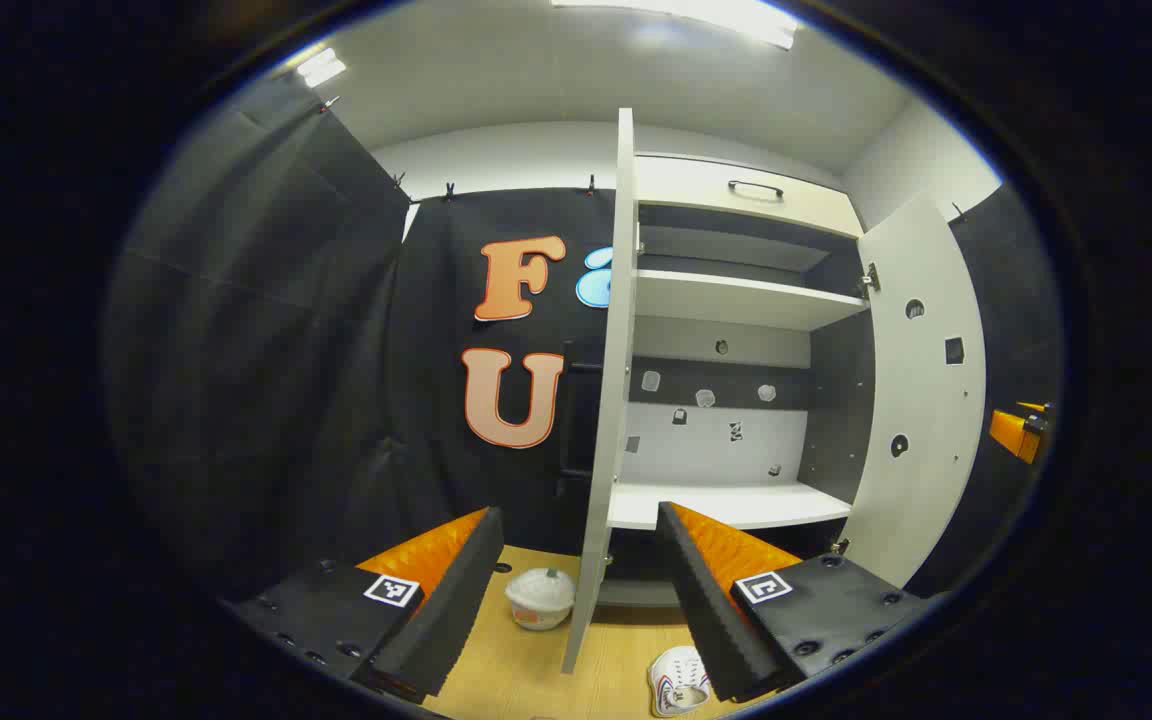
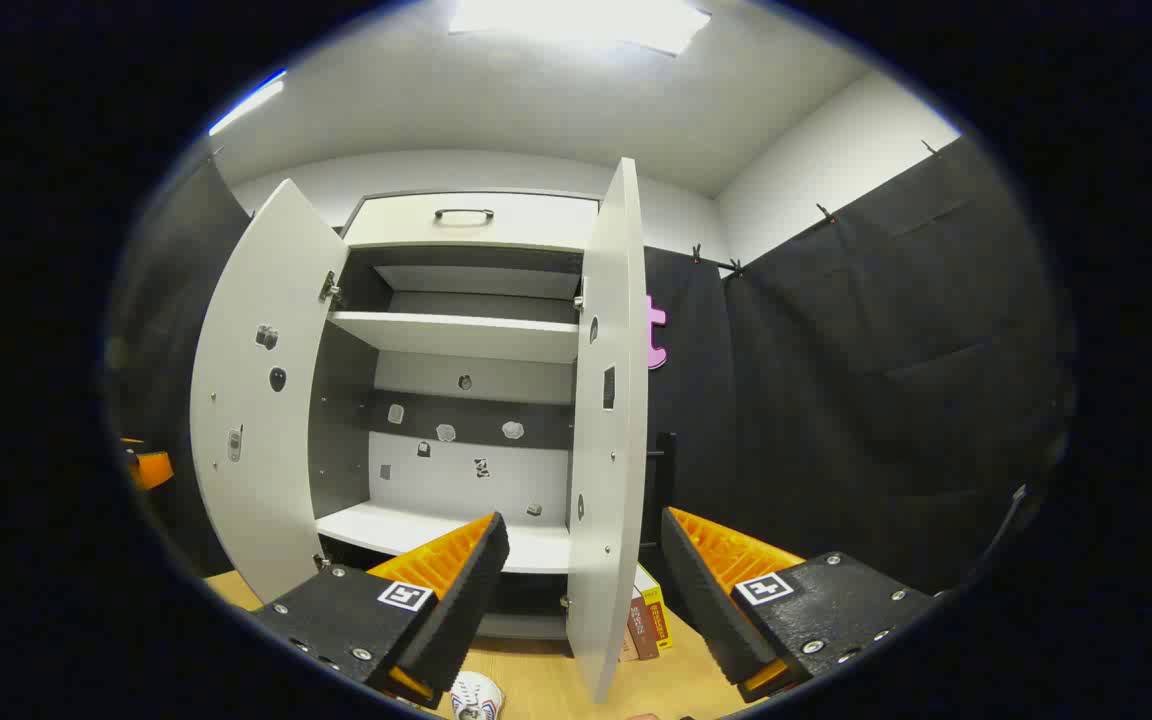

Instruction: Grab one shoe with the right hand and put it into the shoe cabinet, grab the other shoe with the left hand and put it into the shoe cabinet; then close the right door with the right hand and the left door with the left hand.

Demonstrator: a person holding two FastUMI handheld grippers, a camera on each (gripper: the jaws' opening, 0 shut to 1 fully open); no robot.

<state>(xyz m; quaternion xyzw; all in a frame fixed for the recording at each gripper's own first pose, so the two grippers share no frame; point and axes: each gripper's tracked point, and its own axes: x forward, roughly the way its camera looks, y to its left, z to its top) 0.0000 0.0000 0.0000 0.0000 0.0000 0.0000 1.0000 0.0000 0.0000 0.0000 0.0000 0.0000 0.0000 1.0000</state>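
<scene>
The shoe cabinet stands in front of me with both doors swung wide. In the left gripper view its left door is edge-on and its right door faces me. A white shoe with striped sides lies on the wooden floor below the cabinet, just past my left gripper, which is open and holds nothing. In the right gripper view the cabinet has bare shelves, and a white shoe lies on the floor low between the fingers of my right gripper, also open and holding nothing.
A white rounded object sits on the floor left of the left door; I cannot tell what it is. A few boxes lean behind the right door. The other gripper shows at the far right, and at the far left.
</scene>
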